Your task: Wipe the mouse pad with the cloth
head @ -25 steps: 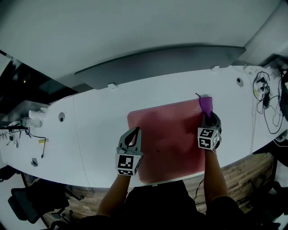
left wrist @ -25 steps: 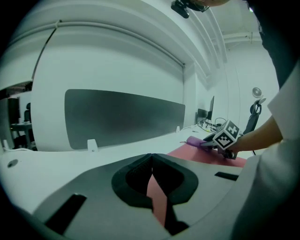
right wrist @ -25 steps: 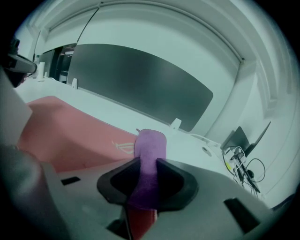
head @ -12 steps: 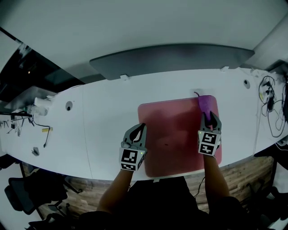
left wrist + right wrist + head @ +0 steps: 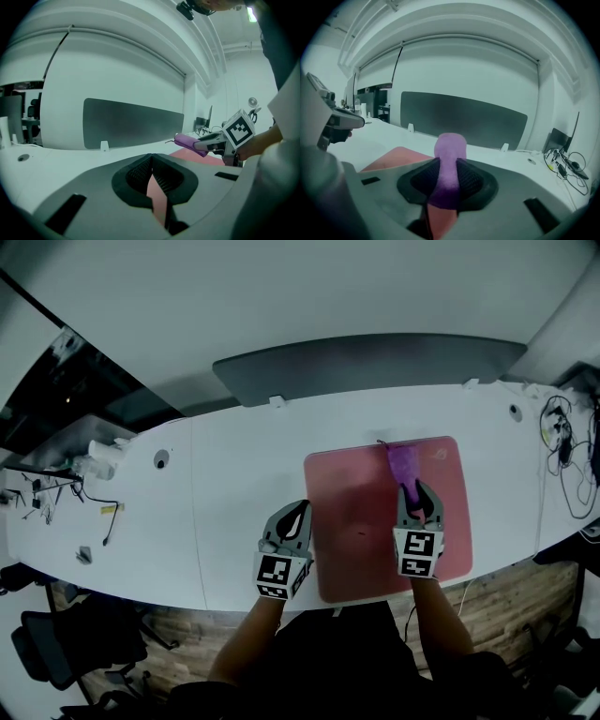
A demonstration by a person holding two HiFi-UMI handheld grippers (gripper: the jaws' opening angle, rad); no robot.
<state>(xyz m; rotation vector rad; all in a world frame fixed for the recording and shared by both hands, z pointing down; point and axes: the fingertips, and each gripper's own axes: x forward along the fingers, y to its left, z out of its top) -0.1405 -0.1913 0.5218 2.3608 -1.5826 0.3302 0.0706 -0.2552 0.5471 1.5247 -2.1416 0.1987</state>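
The white desk point(image 5: 234, 484) runs wide in front of me, and the pink mouse pad point(image 5: 356, 512) lies flat on its near half, a little to my right. The pad's near edge is close to the desk's front edge.

The purple cloth point(image 5: 403, 465) is rolled into a long strip. It is on the far part of the pad, right of the pad's middle. Its long axis points straight away from me, from my fingers toward the pad's far edge, and its tip reaches about that edge. From here most of the pad lies to the left of the cloth and also nearer to me, so I judge the next stroke must go sideways to the left or back toward me. I cannot tell if the cloth presses on the pad or hangs just above it.

My right gripper point(image 5: 418, 491) is the one at work. Its jaws are pinching the near end of the cloth, and my forearm comes straight up from the desk's front edge over the pad.

My left gripper point(image 5: 295, 512) rests just beside the pad's left edge, jaws pressed together with nothing between them, pointing the same way as the right one.
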